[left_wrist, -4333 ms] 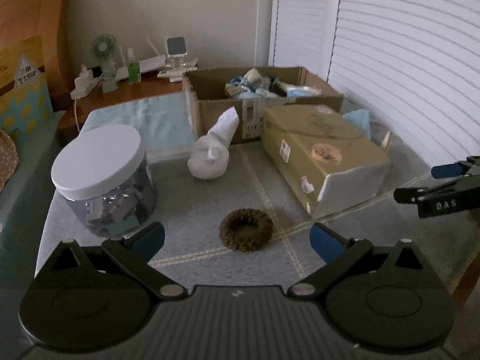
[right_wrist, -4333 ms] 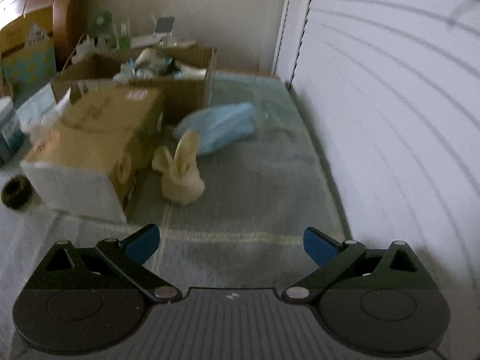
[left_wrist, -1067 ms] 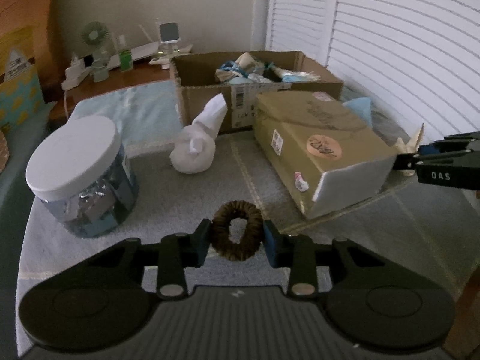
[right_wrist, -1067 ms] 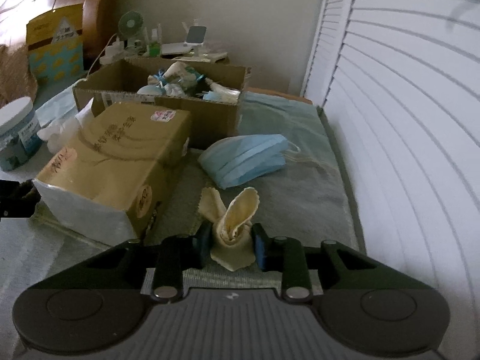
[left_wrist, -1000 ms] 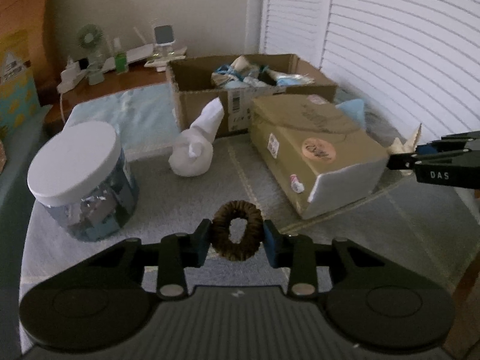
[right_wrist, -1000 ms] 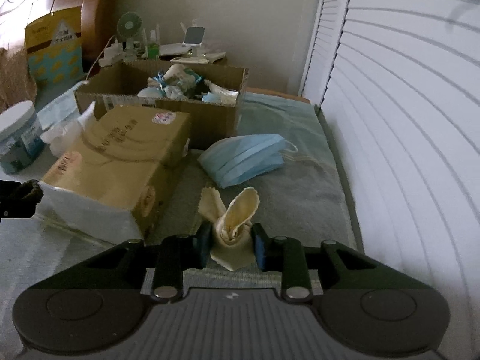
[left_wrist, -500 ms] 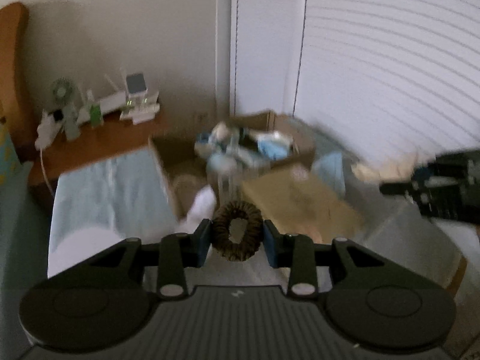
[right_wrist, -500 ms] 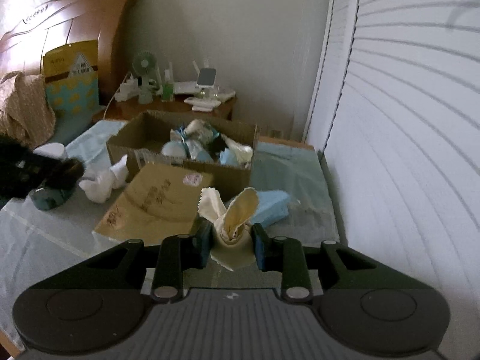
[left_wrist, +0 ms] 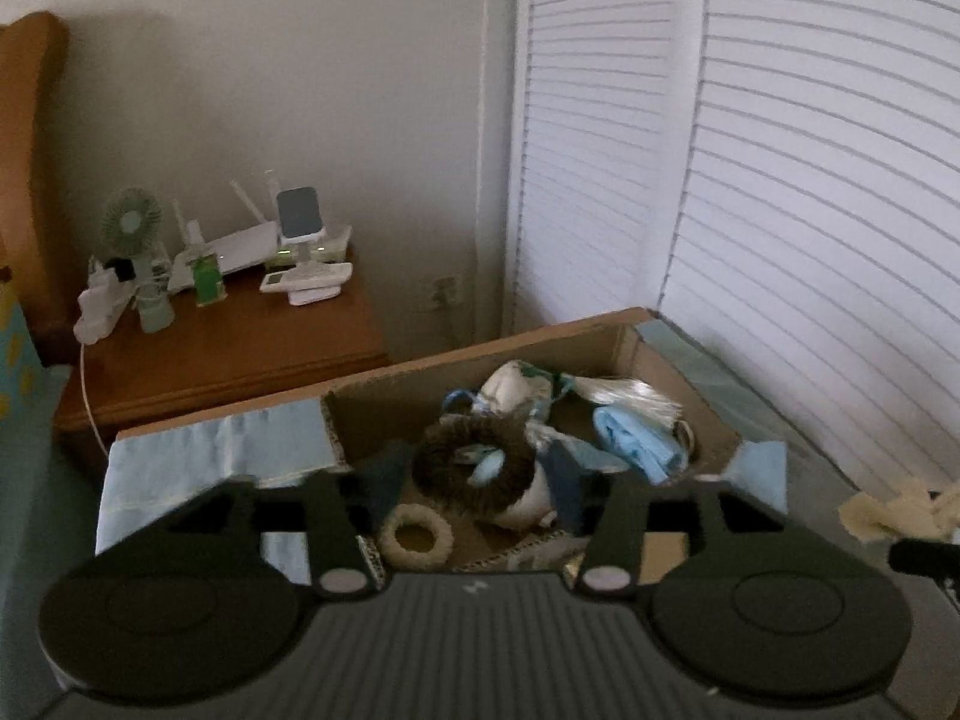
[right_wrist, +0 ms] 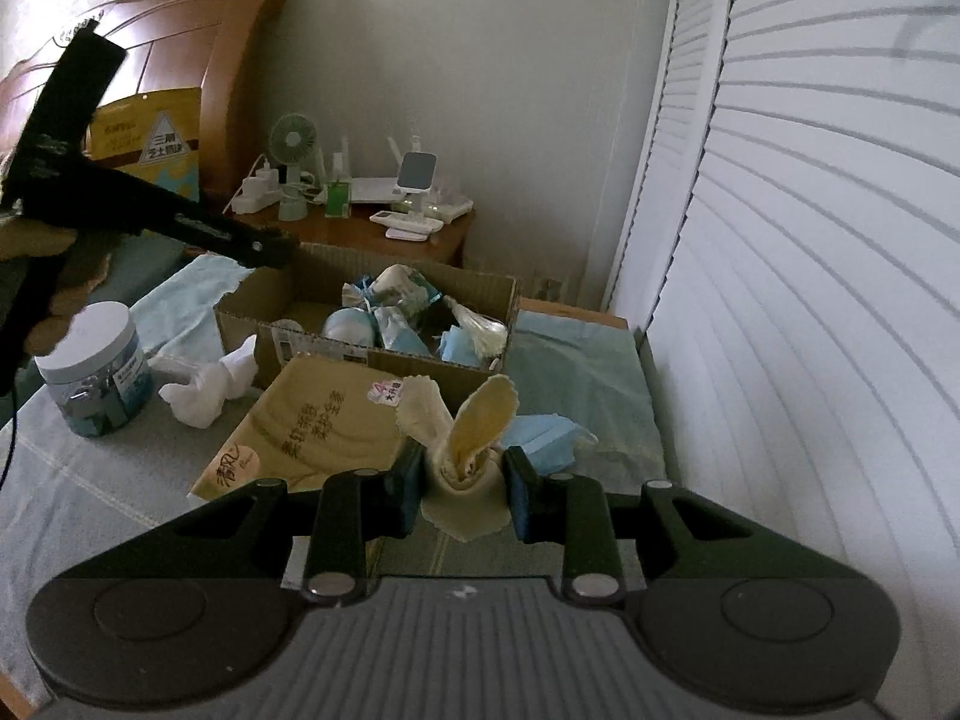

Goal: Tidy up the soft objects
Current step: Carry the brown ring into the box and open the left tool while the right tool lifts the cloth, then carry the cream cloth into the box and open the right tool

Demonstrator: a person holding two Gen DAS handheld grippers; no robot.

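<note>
My left gripper (left_wrist: 477, 480) hovers over the open cardboard box (left_wrist: 600, 330). Its jaws are opening, and the brown scrunchie (left_wrist: 474, 468) sits loose between them with a gap to each pad. Below it the box holds a white scrunchie (left_wrist: 414, 537), blue masks (left_wrist: 636, 444) and other soft items. My right gripper (right_wrist: 462, 495) is shut on the yellow cloth (right_wrist: 468, 468), held in the air above the tissue package (right_wrist: 312, 420). In the right wrist view the left gripper (right_wrist: 264, 252) reaches over the box's far left corner (right_wrist: 240, 306).
On the bed lie a white folded cloth (right_wrist: 204, 390), a white-lidded jar (right_wrist: 96, 372) and a blue mask (right_wrist: 546, 429). Behind the box stands a wooden nightstand (left_wrist: 240, 348) with a small fan and gadgets. Shutter doors (left_wrist: 780, 180) close off the right side.
The left gripper has risen and travelled forward until it is over the box, and its jaws have spread away from the brown scrunchie. The right gripper keeps hold of the yellow cloth, slightly higher.
</note>
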